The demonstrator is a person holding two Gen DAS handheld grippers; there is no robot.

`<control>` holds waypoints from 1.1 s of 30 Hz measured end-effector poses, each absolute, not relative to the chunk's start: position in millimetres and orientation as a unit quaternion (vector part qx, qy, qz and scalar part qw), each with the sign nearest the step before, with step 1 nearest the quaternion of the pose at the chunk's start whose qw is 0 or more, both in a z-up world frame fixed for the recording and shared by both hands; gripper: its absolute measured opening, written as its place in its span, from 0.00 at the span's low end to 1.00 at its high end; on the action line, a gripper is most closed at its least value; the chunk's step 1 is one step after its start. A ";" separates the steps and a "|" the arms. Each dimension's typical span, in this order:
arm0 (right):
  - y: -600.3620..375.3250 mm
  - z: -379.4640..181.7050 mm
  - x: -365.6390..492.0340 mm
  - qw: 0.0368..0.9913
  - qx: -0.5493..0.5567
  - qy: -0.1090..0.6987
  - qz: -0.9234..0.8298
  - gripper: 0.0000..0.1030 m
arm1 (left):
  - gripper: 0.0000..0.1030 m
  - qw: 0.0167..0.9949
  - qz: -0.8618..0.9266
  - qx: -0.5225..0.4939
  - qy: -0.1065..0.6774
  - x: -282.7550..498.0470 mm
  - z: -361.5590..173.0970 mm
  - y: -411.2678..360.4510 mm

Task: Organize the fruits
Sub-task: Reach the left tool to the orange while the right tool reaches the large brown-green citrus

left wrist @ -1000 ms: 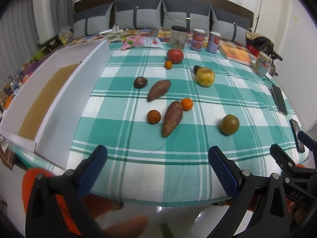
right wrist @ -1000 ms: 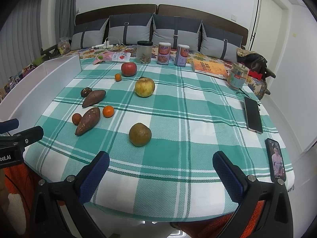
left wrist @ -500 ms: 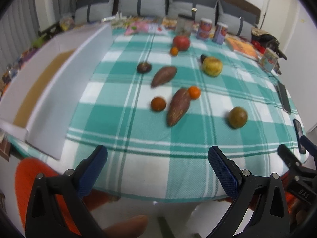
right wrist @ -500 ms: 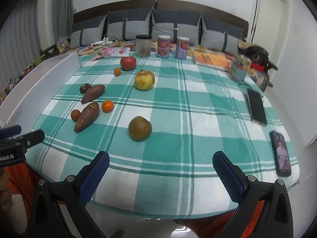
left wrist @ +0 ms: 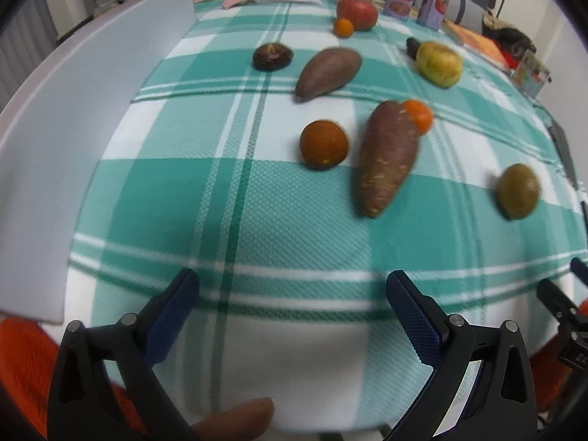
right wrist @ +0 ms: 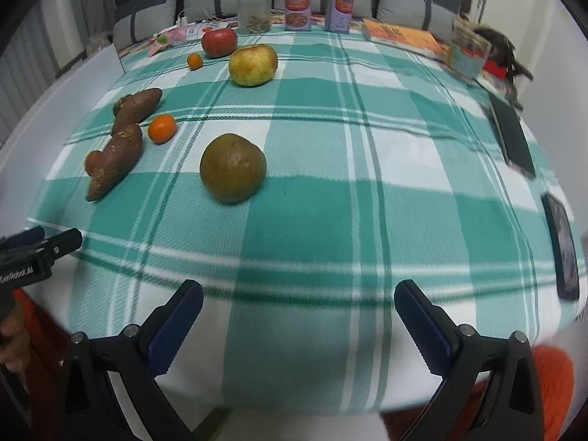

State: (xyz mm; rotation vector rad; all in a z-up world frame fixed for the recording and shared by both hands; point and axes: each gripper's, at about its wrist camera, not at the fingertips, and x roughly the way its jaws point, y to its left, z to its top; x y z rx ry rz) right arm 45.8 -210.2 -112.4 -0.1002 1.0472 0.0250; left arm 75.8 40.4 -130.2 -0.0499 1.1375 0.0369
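Observation:
Fruit lies scattered on a green-and-white checked tablecloth (left wrist: 257,202). In the left wrist view a dark orange (left wrist: 323,144) sits just left of a sweet potato (left wrist: 386,156), with a small orange (left wrist: 418,115) at its far tip and a second sweet potato (left wrist: 328,72) beyond. My left gripper (left wrist: 292,312) is open and empty over the table's near edge. In the right wrist view a brownish-green round fruit (right wrist: 233,167) lies ahead, left of centre. My right gripper (right wrist: 298,319) is also open and empty at the near edge. A yellow apple (right wrist: 253,64) and a red tomato (right wrist: 219,42) sit farther back.
A white box wall (left wrist: 73,117) runs along the table's left side. Tins (right wrist: 298,9) and a jar (right wrist: 253,13) stand at the back, a book (right wrist: 404,36) at back right. Two phones (right wrist: 512,136) (right wrist: 564,250) lie on the right edge. A dark round fruit (left wrist: 272,57) is near the box.
Both grippers have moved forward and lower toward the table, so the fruit looms larger. Both stay open. No fruit has shifted.

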 end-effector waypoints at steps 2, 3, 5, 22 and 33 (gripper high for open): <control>-210.0 -120.2 49.3 0.862 -0.053 0.503 0.012 1.00 | 1.00 0.851 0.018 -0.011 0.524 74.6 -131.1 40.1; -211.0 -124.2 49.5 0.861 -0.053 0.506 0.011 1.00 | 1.00 0.853 0.016 -0.010 0.522 72.8 -131.1 40.1; -214.5 -131.9 48.7 0.859 -0.048 0.510 0.013 1.00 | 1.00 0.857 0.013 -0.009 0.516 69.9 -131.5 40.0; -218.6 -135.2 45.2 0.873 -0.030 0.487 0.018 1.00 | 0.99 0.850 -0.041 0.012 0.525 83.9 -129.5 56.2; -217.5 -135.4 44.5 0.874 -0.032 0.485 0.017 1.00 | 0.97 0.851 -0.080 0.012 0.520 129.5 -129.8 66.7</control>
